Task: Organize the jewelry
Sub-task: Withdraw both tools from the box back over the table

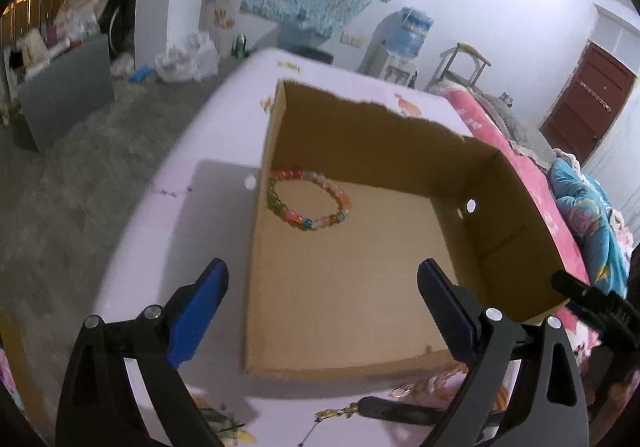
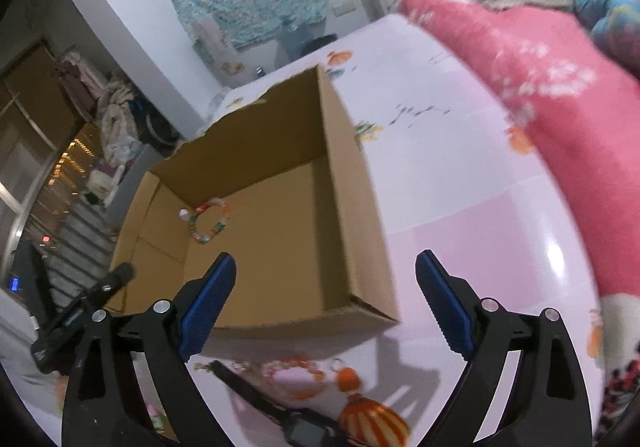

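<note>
An open cardboard box [image 1: 380, 151] sits on a pale pink printed sheet [image 1: 160, 231]. A bracelet of coloured beads [image 1: 308, 203] lies flat on the box floor in the far left corner. My left gripper [image 1: 323, 271] hangs open over the near part of the box, holding nothing. In the right wrist view the same box [image 2: 348, 215] and bracelet [image 2: 210, 223] lie ahead to the left. My right gripper [image 2: 325, 261] stands wide open above the box's near right corner, with nothing between its fingers. More jewellery lies on the sheet in front of the box: a pink-orange bracelet [image 2: 296, 371] and a black watch [image 2: 296, 423].
A pink quilt [image 2: 560, 107] and a blue blanket [image 2: 612, 19] are piled along the right of the sheet. The left gripper's body [image 2: 80, 311] shows left of the box. A water dispenser [image 1: 404, 39] and a stool [image 1: 464, 63] stand behind, and the floor drops away to the left.
</note>
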`<state>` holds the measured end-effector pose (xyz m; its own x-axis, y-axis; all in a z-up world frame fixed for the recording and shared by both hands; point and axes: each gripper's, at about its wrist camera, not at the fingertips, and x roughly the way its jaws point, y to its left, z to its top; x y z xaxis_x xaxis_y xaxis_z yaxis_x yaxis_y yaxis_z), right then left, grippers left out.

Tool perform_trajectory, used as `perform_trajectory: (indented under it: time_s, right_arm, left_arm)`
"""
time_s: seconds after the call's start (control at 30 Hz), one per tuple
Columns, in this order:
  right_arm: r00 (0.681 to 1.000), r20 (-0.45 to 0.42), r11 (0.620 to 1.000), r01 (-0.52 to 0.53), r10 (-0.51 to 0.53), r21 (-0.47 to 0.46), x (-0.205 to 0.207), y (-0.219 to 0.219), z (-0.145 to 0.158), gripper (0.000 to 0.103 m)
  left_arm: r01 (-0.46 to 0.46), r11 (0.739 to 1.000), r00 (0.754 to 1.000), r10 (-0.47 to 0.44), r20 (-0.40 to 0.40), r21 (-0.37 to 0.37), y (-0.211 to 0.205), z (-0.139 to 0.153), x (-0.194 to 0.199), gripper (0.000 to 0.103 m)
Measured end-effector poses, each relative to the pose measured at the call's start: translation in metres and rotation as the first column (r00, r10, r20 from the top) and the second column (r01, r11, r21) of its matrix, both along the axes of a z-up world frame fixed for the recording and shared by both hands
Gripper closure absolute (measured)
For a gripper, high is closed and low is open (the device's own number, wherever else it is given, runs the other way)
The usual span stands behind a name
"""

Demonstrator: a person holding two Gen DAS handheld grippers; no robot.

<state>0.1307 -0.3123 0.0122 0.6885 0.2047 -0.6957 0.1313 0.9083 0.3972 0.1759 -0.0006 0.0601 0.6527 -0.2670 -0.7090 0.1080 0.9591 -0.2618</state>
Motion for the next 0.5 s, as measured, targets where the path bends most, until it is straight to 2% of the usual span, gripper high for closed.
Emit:
perform_trajectory:
  time_s: [0.1,0.2,0.4,0.5]
  right_arm:
    - [0.999,0.035,0.996,0.035,-0.032,-0.081,-0.018,0.0,0.009,0.01]
    - [0.996,0.078,0.981,0.062,-0.049,-0.186,-0.039,0.009,0.019,0.008]
    - [0.991,0.131,0.935,0.084,-0.04,-0.346,-0.073,0.03,0.027,0.008]
    - [0.991,0.135,0.89,0.084,-0.026,-0.448,-0.094,0.045,0.023,0.008]
  left_arm:
    - [0.004,1.0,0.999,-0.005,0.035,0.027,0.007,0.005,-0.018,0.006]
    - [0.022,0.999,0.999,-0.023,0.036,0.026,0.013,0.002,-0.035,0.006]
    - [0.059,0.998,0.996,-0.058,-0.072,0.024,0.016,-0.031,-0.067,0.006]
    - [0.086,0.995,0.987,-0.079,-0.143,0.05,0.014,-0.056,-0.076,0.006]
